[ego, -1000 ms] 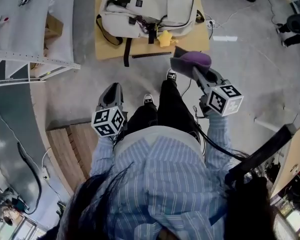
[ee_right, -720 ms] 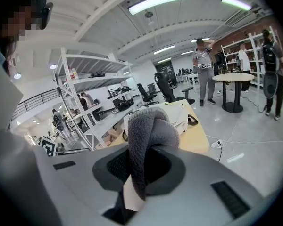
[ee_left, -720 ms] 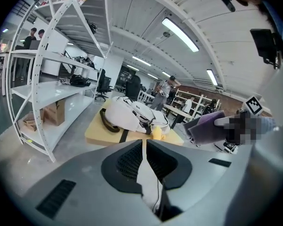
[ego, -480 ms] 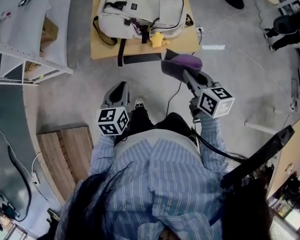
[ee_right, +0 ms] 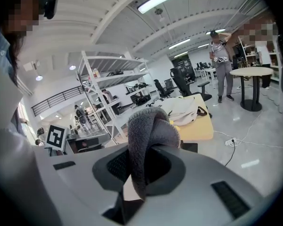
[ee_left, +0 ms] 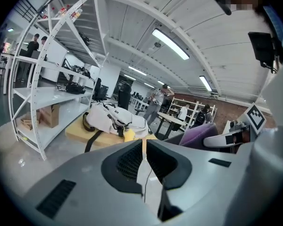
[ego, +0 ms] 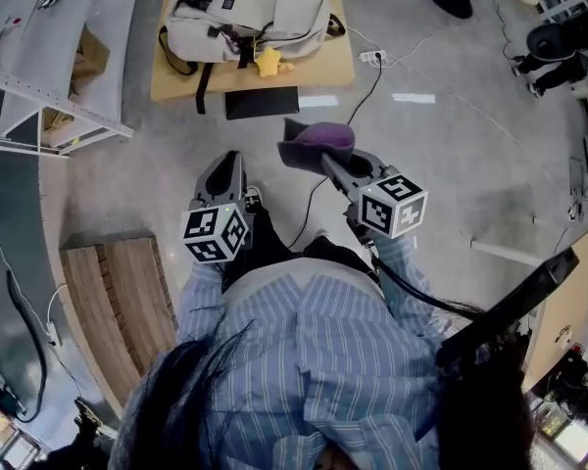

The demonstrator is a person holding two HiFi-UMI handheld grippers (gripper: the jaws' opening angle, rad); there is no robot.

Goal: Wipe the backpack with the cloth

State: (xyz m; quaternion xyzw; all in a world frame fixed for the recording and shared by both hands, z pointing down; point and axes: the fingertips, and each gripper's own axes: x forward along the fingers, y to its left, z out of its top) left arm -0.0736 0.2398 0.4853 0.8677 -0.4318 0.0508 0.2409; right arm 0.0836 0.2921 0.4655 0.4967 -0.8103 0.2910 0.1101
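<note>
Ahead of you on the low yellow worktop (ego: 323, 67), the backpack (ego: 243, 13) has drifted to the upper left of the head view within 1 second and looks no nearer. Your right tool (ego: 325, 157) stays clamped on the purple cloth (ego: 318, 140), well apart from it; your left tool (ego: 225, 164) is narrowed to a slit, empty. Wiping hasn't begun; you probably must step closer

My head camera looks steeply down from above; my gripper cameras look level along their jaws. All share the backpack (ego: 245, 13), well ahead.
</note>
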